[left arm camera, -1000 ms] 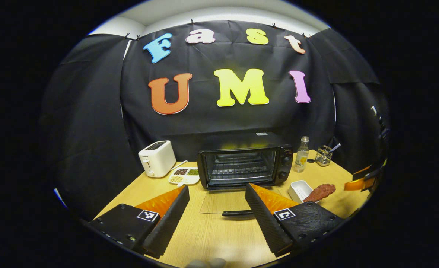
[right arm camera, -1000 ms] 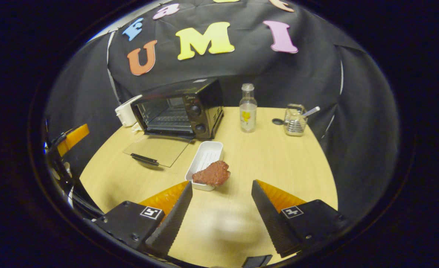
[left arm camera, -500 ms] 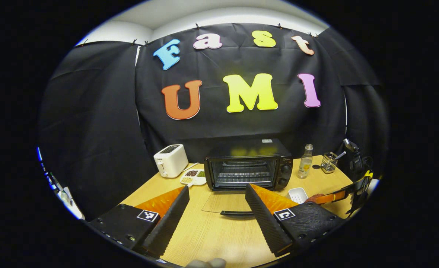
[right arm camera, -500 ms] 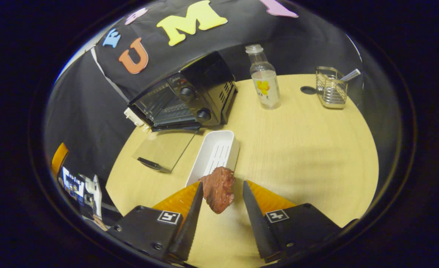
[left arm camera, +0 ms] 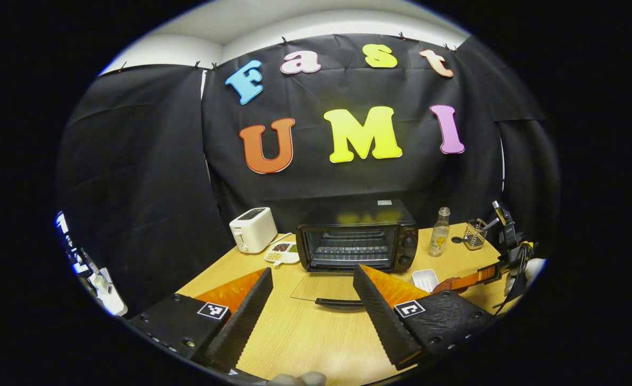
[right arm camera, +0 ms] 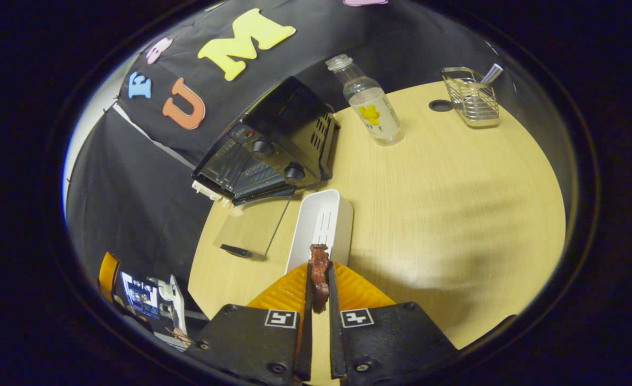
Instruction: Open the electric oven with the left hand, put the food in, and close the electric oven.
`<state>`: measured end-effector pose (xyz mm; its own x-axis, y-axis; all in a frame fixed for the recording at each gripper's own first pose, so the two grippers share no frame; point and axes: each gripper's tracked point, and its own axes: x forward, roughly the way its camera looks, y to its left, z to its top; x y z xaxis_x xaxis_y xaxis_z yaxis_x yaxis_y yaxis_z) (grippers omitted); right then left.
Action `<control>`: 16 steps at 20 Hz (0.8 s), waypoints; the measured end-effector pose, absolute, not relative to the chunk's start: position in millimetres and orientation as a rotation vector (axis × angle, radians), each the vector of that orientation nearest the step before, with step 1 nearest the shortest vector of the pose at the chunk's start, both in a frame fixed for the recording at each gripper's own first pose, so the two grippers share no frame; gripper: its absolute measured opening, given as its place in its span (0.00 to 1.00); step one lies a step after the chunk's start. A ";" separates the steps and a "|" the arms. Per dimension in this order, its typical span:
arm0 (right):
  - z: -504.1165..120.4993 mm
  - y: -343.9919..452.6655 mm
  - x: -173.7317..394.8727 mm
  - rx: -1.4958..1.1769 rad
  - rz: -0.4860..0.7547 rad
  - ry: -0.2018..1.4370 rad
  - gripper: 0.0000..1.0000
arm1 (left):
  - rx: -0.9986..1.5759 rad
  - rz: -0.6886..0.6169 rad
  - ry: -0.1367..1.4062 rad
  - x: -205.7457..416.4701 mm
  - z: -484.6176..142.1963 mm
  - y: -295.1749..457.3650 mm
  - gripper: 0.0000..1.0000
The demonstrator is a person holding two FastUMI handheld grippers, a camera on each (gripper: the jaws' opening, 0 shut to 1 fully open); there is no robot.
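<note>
Left gripper view: left gripper [left arm camera: 311, 308] jaws spread, empty; black metal oven [left arm camera: 357, 242] straight ahead, glass door [left arm camera: 324, 288] flat on wooden tabletop [left arm camera: 299, 338] | Right gripper view: right gripper [right arm camera: 319, 300] jaws pinching lumpy brown meat [right arm camera: 319, 273], long axis along jaws; white ribbed tray [right arm camera: 322, 225] just ahead; oven ahead-left, right gripper nearer.

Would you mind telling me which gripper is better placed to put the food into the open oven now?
The right gripper: it is shut on the meat at the white tray. The left gripper is open and empty, facing the oven with its door down.
</note>
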<state>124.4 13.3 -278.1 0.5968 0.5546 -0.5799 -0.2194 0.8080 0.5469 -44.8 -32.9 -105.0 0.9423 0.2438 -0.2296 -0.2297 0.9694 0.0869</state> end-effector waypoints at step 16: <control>-161.7 157.3 156.1 0.630 0.338 0.457 0.16 | 0.049 0.028 0.268 -30.1 -126.0 51.7 0.97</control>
